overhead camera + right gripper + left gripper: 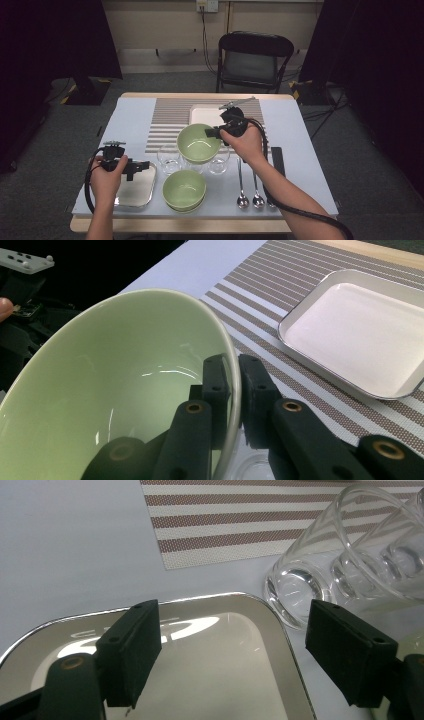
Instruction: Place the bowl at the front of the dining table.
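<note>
Pinching green bowl (110,390) rim, right hand-held gripper (235,390) clamps wall between its jaws, bowl tilted above glasses (192,157) mid-counter (135,120); left hand-held gripper (232,645) gapes empty over steel tray (225,680).

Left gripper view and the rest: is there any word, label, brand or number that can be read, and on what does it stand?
No text can be read.
Steel tray: a pale mark near its far rim, perhaps embossed lettering, too blurred to read.
Green bowl, white dish, striped mat: no markings visible.
</note>
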{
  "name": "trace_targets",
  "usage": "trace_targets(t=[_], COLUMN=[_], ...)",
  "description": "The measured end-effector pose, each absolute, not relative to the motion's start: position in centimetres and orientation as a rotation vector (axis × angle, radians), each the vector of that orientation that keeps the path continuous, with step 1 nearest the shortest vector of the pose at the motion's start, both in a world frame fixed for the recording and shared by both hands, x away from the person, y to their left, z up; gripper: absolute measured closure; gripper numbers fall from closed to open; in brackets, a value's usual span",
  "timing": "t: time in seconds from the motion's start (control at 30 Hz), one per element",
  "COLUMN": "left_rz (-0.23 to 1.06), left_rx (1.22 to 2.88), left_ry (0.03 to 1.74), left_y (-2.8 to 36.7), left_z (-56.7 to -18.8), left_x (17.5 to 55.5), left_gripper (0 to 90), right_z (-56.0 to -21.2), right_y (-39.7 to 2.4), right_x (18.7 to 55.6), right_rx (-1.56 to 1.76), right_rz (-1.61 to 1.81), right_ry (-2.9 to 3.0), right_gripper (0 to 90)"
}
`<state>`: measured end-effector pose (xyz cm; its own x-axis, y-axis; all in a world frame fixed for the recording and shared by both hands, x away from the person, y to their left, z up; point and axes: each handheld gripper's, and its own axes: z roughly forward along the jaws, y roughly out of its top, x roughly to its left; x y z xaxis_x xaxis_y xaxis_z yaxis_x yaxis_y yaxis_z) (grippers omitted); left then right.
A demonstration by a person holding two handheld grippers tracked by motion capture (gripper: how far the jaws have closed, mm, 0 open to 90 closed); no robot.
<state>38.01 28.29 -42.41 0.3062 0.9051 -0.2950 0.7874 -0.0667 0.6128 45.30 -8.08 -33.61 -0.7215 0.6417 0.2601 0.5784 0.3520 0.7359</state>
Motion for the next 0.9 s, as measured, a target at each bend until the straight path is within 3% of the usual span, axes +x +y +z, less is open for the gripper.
trace_targets(t=[0.9], left_rz=[0.221], left_rx=[1.866], left_ry=[1.507], left_y=[28.4], left_z=[-42.2], left_x=[37.9], left_gripper=[22.3], right_z=[-33.9], right_y=[-8.8], right_x=[46.7], right_rx=[1.243], right_rz=[1.334], right_ry=[2.44], right_gripper=[82.9])
